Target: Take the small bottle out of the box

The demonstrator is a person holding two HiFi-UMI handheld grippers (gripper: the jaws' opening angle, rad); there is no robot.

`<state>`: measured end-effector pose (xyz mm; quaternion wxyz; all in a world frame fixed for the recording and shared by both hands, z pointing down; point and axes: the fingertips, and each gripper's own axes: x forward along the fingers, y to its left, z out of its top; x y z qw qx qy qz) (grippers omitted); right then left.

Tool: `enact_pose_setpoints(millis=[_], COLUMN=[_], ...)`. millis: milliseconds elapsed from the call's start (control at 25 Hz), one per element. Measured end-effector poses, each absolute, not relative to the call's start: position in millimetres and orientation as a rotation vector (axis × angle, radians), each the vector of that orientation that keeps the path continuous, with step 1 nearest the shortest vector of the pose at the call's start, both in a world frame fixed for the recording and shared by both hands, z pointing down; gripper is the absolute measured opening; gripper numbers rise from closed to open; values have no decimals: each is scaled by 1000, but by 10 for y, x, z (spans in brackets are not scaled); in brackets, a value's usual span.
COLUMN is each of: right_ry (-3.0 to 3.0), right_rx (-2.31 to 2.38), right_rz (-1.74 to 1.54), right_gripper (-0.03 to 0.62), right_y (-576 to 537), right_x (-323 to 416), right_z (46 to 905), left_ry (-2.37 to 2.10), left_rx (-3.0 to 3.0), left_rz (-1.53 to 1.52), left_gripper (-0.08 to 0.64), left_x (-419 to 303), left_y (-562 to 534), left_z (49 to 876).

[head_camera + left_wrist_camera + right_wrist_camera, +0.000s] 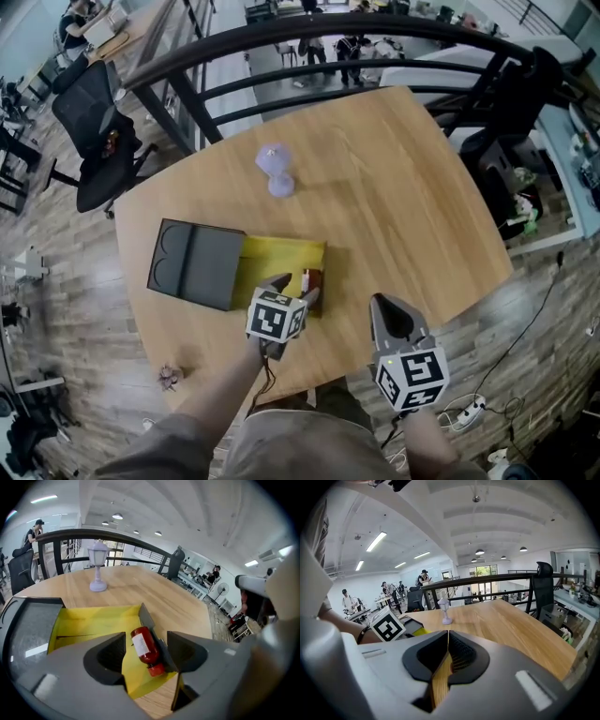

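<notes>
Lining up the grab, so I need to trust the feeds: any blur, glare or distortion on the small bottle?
Left gripper view: small bottle sharp and evenly lit, no glare; fisheye bends the railing and darkens the corners. Head view: it is tiny by the left tool; floor smeared at the edges. Right gripper view: it is not shown.

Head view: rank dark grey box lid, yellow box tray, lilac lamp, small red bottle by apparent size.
1. Dark grey box lid
2. Yellow box tray, partly hidden by the left tool
3. Lilac lamp
4. Small red bottle
</notes>
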<state>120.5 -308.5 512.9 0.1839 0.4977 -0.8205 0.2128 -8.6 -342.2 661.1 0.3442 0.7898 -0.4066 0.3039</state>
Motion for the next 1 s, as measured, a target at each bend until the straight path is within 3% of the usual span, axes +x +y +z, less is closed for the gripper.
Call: enact_pose_setpoints(millis=[1000], right_ry=[-2276], right_rx=[1397], right_rz=[758], right_gripper=[15], right_y=[-3110], right_x=[1419], right_z=[5461], left_ry=[-981], left_rx=[1868], left_rz=[874], left_gripper=[259], left_x=[-75], left_y=[-3411], left_z=[7132])
